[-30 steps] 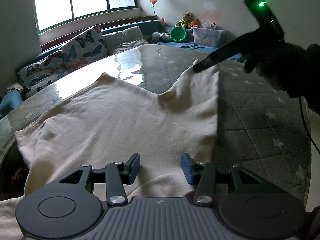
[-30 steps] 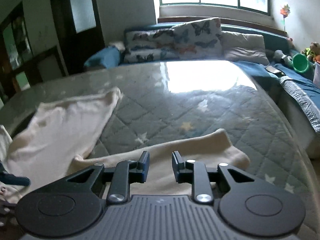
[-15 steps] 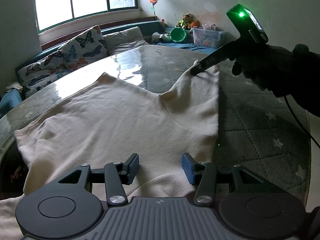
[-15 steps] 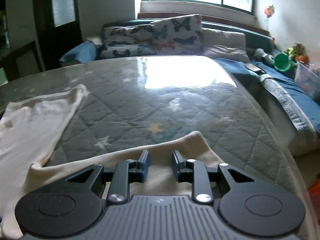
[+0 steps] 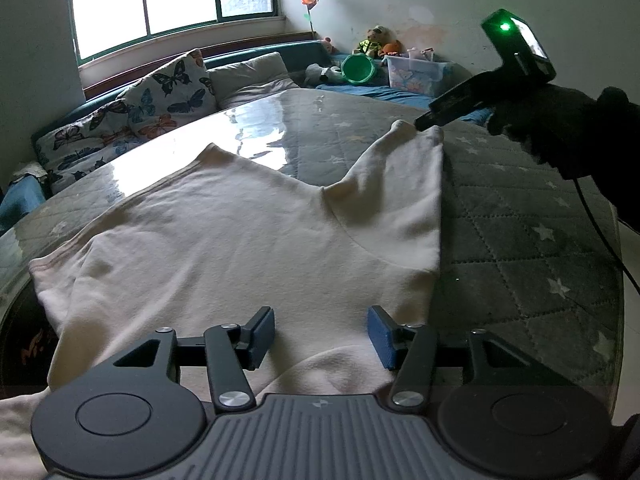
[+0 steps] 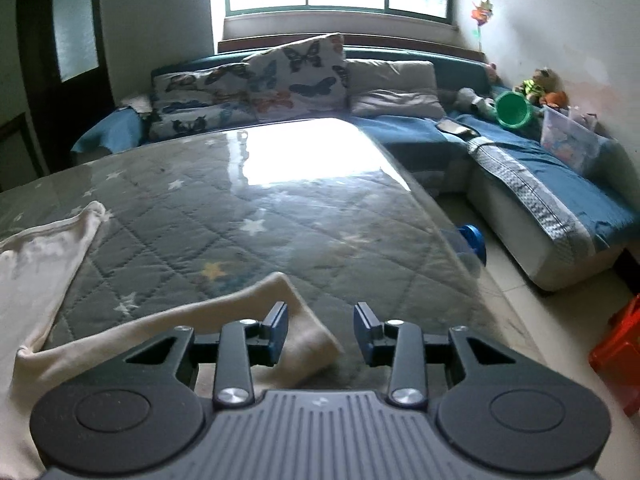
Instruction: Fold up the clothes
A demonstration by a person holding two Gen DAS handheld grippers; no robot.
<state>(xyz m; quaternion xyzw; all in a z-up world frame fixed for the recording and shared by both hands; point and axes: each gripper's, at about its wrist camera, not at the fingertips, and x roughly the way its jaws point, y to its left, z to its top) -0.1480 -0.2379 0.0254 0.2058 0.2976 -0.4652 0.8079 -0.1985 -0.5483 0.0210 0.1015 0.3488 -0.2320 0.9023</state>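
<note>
Just one cream garment point(image 5: 248, 240), two grippers

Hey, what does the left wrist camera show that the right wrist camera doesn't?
Only the left wrist view: the whole cream garment spread out, and the right gripper at its sleeve end. Only the right wrist view: the blue wheel and red bin on the floor. Both: quilted star table, butterfly pillows, green bucket.

garment point(image 5: 248, 232) lies on table point(image 5: 520, 216), pillows point(image 5: 168, 88) behind it.
</note>
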